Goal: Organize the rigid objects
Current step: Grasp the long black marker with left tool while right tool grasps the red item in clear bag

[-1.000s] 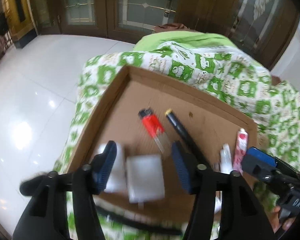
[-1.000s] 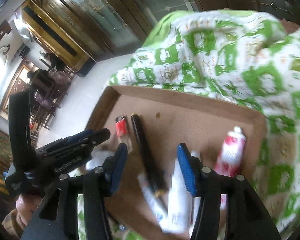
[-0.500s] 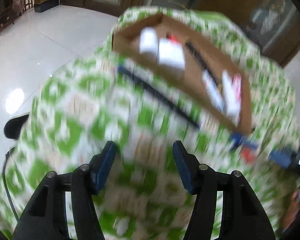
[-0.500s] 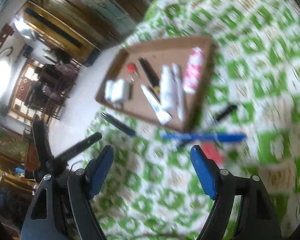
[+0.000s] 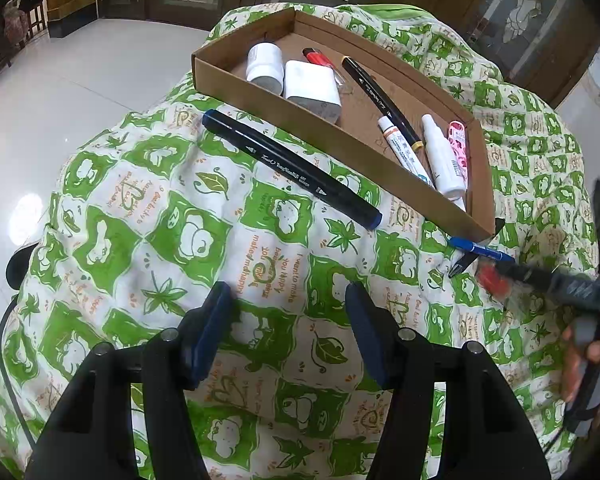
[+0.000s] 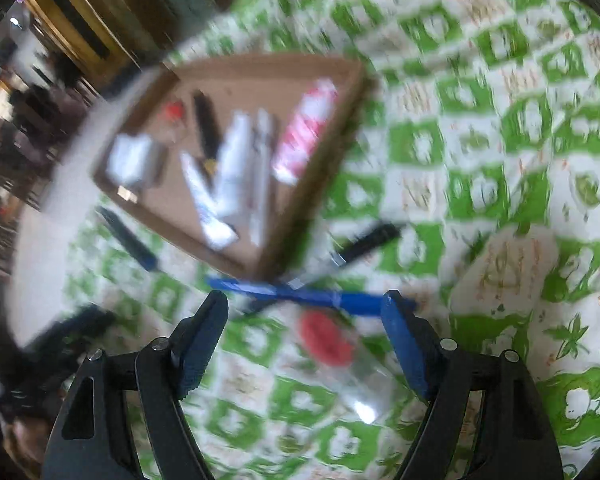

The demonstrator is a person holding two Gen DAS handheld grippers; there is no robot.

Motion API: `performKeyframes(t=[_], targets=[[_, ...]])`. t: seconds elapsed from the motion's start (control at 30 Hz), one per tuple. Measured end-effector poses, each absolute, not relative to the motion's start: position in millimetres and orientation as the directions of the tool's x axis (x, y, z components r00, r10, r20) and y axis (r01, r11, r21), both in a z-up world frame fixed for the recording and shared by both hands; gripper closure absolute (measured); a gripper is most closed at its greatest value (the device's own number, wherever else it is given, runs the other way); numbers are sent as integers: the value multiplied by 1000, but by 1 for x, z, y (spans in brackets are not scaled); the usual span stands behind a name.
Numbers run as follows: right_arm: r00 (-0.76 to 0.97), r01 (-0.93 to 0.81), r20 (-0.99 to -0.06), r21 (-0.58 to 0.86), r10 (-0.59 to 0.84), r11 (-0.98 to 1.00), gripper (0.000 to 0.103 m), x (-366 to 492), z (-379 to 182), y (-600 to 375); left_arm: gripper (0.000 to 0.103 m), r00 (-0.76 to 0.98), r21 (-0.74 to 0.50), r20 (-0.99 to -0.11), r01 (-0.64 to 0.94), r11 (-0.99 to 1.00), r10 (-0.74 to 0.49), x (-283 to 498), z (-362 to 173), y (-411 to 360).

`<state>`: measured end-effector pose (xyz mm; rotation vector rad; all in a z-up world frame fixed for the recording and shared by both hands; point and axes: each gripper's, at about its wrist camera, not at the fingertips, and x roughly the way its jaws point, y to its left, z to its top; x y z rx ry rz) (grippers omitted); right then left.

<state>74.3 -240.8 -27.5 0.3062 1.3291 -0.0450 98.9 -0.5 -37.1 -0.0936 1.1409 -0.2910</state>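
Both your tools have pulled back from over the cardboard tray (image 5: 396,184) to the loose things on the green quilt, so another pick-up looks next. Your left tool (image 5: 286,334) hangs half open and empty over bare quilt, well short of the black marker (image 5: 292,170) just outside the tray's near wall. Your right tool (image 6: 304,344) is wide open, empty, above the red-capped lighter (image 6: 336,350), clear-bodied and blurred, beside the blue pen (image 6: 300,293).
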Motion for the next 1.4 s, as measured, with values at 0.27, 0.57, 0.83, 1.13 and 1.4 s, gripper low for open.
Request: performKeyframes(t=[0.27,0.57,0.83,1.13,1.4], targets=[[124,231,-832,554,541,800,66,60,-54,-229,45,355,-205,-900,170,964,-254,104,-41,-4],[109,214,-883,470,457,856,76,60,-64,-212,45,328,-262,-907,56,963,-266,137,-27,-7],[133,251,-867,499,481,830,75,56,-62,-222,45,328,-239,-919,-23,971,-219,168,-24,-35],[141,229,-870,493,473,839,75,61,-60,-208,45,303,-176,-944,-123,977,-132,181,-48,-38],[165,268,-855,519,492,812,75,61,-65,-212,85,311,-214,-932,-66,975,-184,178,-43,-13]])
